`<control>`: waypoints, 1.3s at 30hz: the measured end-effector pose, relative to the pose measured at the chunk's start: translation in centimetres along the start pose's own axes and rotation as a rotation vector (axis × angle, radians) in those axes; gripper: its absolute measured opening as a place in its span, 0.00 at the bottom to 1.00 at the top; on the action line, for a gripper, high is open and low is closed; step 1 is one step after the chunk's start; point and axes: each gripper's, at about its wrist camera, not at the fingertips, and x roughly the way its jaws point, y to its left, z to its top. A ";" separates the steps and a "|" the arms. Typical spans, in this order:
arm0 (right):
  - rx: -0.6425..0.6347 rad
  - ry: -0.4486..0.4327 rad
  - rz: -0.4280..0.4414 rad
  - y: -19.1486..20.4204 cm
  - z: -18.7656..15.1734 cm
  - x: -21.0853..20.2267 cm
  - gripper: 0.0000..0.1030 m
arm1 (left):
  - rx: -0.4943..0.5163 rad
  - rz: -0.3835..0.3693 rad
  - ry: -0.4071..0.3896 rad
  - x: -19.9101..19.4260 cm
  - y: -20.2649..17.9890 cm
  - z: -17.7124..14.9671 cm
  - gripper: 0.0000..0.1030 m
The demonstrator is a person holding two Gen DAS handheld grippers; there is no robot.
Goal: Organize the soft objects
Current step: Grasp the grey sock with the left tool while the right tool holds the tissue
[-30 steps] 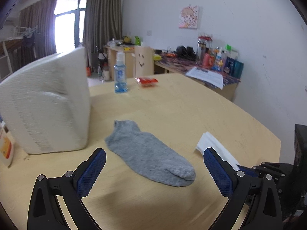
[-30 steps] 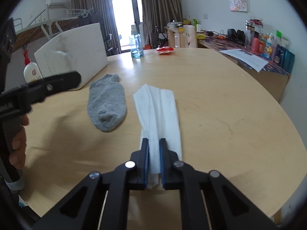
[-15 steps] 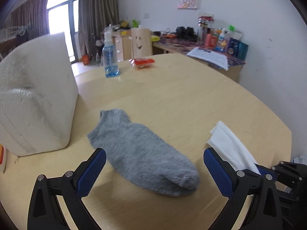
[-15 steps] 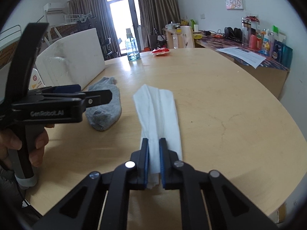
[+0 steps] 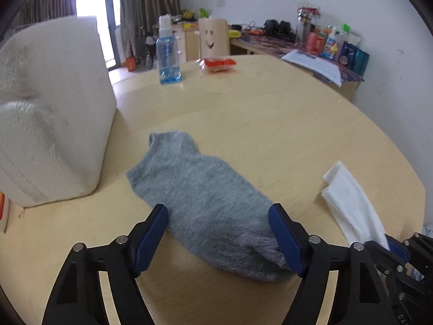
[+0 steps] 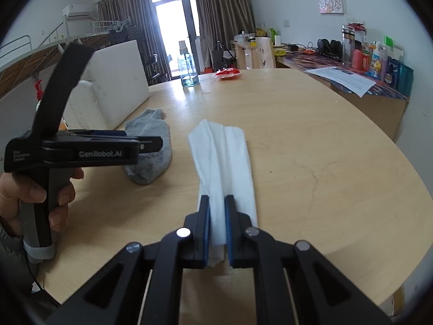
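A grey sock (image 5: 205, 203) lies flat on the round wooden table (image 5: 270, 124). My left gripper (image 5: 219, 216) is open, its blue pads on either side of the sock's toe end, just above it. The sock also shows in the right wrist view (image 6: 151, 146), partly behind the left gripper (image 6: 151, 143). A white folded cloth (image 6: 224, 159) lies to the sock's right. My right gripper (image 6: 216, 211) is shut on the cloth's near end. The cloth also shows in the left wrist view (image 5: 349, 203).
A large white cushion (image 5: 46, 108) stands on the table's left. A blue-liquid bottle (image 5: 168, 54) and a red packet (image 5: 216, 64) sit at the far side. A cluttered desk (image 5: 311, 46) runs along the right wall.
My left gripper has moved forward and down over the sock's toe and its jaws have narrowed around it. The right gripper still holds the white cloth in place.
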 end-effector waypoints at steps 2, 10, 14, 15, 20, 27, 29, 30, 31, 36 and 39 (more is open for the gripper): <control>-0.004 -0.001 -0.001 0.0 0.0 0.0 0.13 | 0.004 0.004 -0.003 -0.1 -0.1 0.0 0.74; -0.011 0.008 -0.006 0.1 0.0 -0.1 0.13 | 0.028 0.015 0.001 -0.2 -0.4 0.2 0.41; -0.006 0.005 -0.011 0.2 0.0 -0.1 0.13 | 0.029 0.004 0.009 -0.3 -0.4 0.3 0.15; -0.004 0.005 -0.011 0.3 -0.1 -0.1 0.13 | 0.032 -0.008 0.007 -0.4 -0.5 0.2 0.10; -0.013 -0.002 -0.012 0.4 -0.1 -0.1 0.13 | 0.084 -0.044 -0.046 -1.8 -1.5 -0.2 0.10; -0.005 -0.019 -0.016 0.4 -0.1 -0.8 0.13 | 0.111 -0.045 -0.123 -4.9 -1.8 -0.7 0.10; -0.001 -0.024 -0.013 0.5 -0.1 -1.1 0.13 | 0.111 -0.044 -0.147 -5.9 -1.7 -1.1 0.10; 0.000 -0.027 -0.011 0.6 -0.1 -1.3 0.13 | 0.112 -0.044 -0.158 -6.3 -1.7 -1.2 0.10; 0.001 -0.033 -0.009 0.6 0.0 -1.6 0.13 | 0.111 -0.046 -0.166 -6.7 -1.7 -1.4 0.10; -0.003 -0.059 -0.005 1.4 0.5 -2.7 0.13 | 0.100 -0.052 -0.208 -8.6 -0.9 -2.5 0.10; -0.012 -0.076 -0.006 2.0 0.7 -3.5 0.13 | 0.096 -0.055 -0.230 -9.7 -0.4 -3.1 0.10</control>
